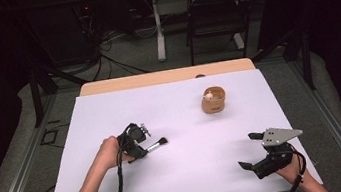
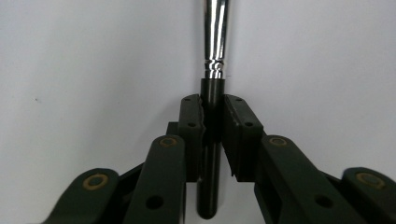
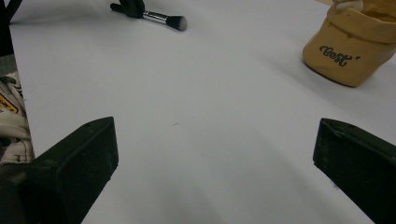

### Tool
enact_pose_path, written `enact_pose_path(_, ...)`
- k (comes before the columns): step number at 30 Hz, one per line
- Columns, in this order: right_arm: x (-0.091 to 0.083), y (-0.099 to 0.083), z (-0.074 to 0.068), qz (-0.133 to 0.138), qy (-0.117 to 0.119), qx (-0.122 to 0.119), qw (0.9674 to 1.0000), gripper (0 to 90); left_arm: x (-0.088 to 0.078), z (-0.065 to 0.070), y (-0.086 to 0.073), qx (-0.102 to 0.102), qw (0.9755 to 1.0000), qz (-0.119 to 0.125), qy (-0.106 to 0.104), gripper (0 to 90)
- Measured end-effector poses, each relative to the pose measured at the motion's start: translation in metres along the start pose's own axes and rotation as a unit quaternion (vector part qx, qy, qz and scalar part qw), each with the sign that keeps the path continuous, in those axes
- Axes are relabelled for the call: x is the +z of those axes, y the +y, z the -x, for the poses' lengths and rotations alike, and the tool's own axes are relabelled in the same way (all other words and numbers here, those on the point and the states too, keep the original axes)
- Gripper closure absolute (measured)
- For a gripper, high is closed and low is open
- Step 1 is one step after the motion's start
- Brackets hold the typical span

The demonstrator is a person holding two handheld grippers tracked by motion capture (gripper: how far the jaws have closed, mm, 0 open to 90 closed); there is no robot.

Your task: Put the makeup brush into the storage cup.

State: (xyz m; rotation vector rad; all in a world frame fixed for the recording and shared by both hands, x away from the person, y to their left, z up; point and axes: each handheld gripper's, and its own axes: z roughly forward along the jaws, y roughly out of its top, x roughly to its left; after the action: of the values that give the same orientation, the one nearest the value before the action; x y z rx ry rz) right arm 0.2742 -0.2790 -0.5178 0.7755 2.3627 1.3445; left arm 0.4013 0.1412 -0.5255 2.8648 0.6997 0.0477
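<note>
Left gripper view: brush handle (image 2: 211,116) clamped inside left tool (image 2: 212,122).

A makeup brush (image 1: 155,144), black-handled with a silver ferrule and dark bristles, is seen lying flat on the white table (image 1: 194,173), left of centre.

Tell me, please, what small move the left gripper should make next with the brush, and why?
Probably lift it a little off the table. The left gripper is shut on the black handle of the brush, which lies flat on the white table. The tan pouch stands open farther off, a likely place to carry it.
</note>
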Motion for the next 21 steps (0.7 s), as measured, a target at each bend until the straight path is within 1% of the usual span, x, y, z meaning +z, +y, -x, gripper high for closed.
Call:
enact_pose_path(7, -0.0005, 0.0001, 0.0002, -0.002, -0.002, 0.000, 1.0000, 0.0, -0.0004, -0.0005, -0.0025, 0.002, 1.0000, 0.009, -0.002, 79.1)
enact_pose_path(12, -0.0007, 0.0001, 0.0004, -0.003, -0.002, 0.000, 1.0000, 0.0, -0.0013, 0.0008, -0.0031, 0.003, 0.9999, 0.015, 0.003, 79.2)
enact_pose_path(16, -0.0014, 0.0003, 0.0004, -0.002, -0.003, 0.002, 1.0000, 0.0, -0.0028, 0.0017, -0.0047, -0.002, 0.9997, 0.024, -0.001, 79.2)
enact_pose_path(21, -0.0014, 0.0003, 0.0005, -0.002, -0.003, 0.003, 1.0000, 0.0, -0.0056, 0.0023, -0.0083, -0.008, 0.9991, 0.042, -0.007, 79.2)
